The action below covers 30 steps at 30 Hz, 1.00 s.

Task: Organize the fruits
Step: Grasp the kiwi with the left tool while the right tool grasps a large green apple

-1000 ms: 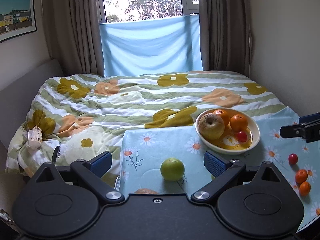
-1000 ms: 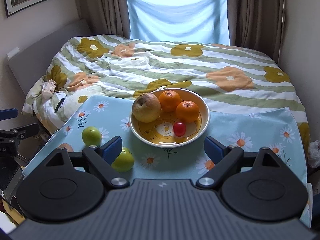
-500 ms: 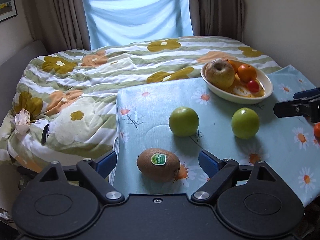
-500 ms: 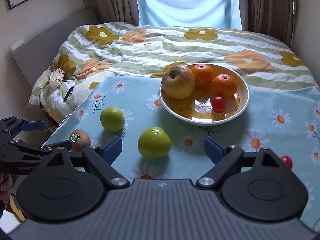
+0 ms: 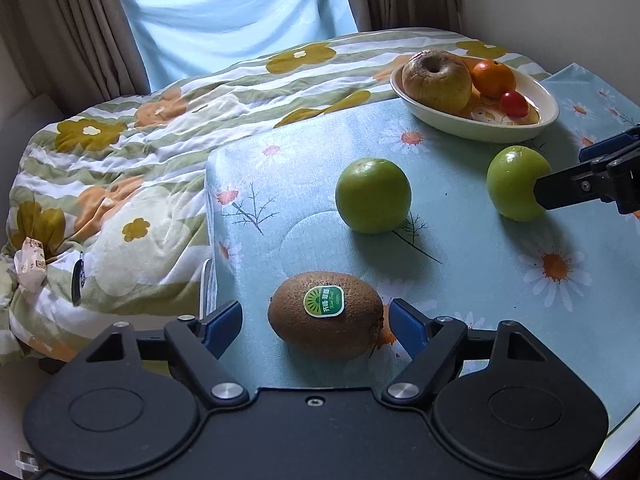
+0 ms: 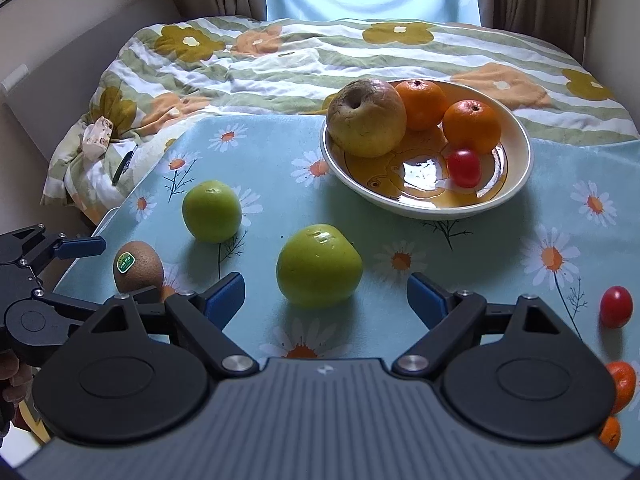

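Observation:
A brown kiwi (image 5: pixel 325 315) with a green sticker lies near the table's left front corner, between the open fingers of my left gripper (image 5: pixel 316 322); it also shows in the right wrist view (image 6: pixel 138 266). My right gripper (image 6: pixel 326 294) is open around a green apple (image 6: pixel 319 265), apart from it. A second green apple (image 6: pixel 212 211) lies to its left. A cream bowl (image 6: pixel 516 184) holds a yellow-brown apple (image 6: pixel 366 117), two oranges (image 6: pixel 472 126) and a cherry tomato (image 6: pixel 464 168).
The table carries a light-blue daisy cloth (image 6: pixel 560 216). A loose cherry tomato (image 6: pixel 616 307) and small oranges (image 6: pixel 622 386) lie at the right front. A bed with a flowered quilt (image 6: pixel 300 60) stands beyond the table. The table's left edge (image 5: pixel 210 240) drops off beside the kiwi.
Both grippers have moved down and forward. The kiwi now sits between my left fingers, and the green apple sits between my right fingers. No fruit has moved.

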Available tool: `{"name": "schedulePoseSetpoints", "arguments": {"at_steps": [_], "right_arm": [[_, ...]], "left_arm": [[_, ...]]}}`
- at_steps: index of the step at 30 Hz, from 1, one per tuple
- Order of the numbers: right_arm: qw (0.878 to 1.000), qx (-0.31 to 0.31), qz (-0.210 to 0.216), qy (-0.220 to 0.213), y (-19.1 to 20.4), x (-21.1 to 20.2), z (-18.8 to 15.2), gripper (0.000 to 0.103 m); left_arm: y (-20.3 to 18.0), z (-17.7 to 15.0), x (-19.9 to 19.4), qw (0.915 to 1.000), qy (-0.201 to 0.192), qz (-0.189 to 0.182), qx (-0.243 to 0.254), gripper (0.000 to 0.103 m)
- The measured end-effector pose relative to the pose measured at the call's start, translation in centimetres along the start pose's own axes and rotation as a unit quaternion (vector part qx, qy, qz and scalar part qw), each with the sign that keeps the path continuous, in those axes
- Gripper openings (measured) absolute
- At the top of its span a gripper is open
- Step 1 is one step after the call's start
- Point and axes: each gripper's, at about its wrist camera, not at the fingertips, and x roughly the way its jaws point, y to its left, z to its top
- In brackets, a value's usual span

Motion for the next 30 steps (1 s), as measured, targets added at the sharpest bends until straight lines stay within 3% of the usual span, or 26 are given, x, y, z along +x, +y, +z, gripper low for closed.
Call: {"name": "schedulePoseSetpoints", "arguments": {"at_steps": [10,15,20,30], "right_arm": [[1.000,0.004,0.002,0.014,0.0,1.4,0.3,0.101],[1.000,0.002,0.002,0.017,0.1,1.8,0.4,0.101],[1.000,0.000,0.003,0.017,0.0,2.0,0.5,0.100],[1.000,0.000,0.015,0.025,0.0,3.2,1.0,0.086]], "left_arm": [[0.3,-0.1,1.1,0.9999,0.011,-0.010,-0.004,0.080],[1.0,0.0,1.4,0.9986,0.016,-0.036,-0.036,0.072],[0.9,-0.1,1.3,0.9985,0.013,-0.036,-0.040,0.070],[0.9,-0.4,0.9,0.9976,0.016,-0.031,-0.059,0.070]]}}
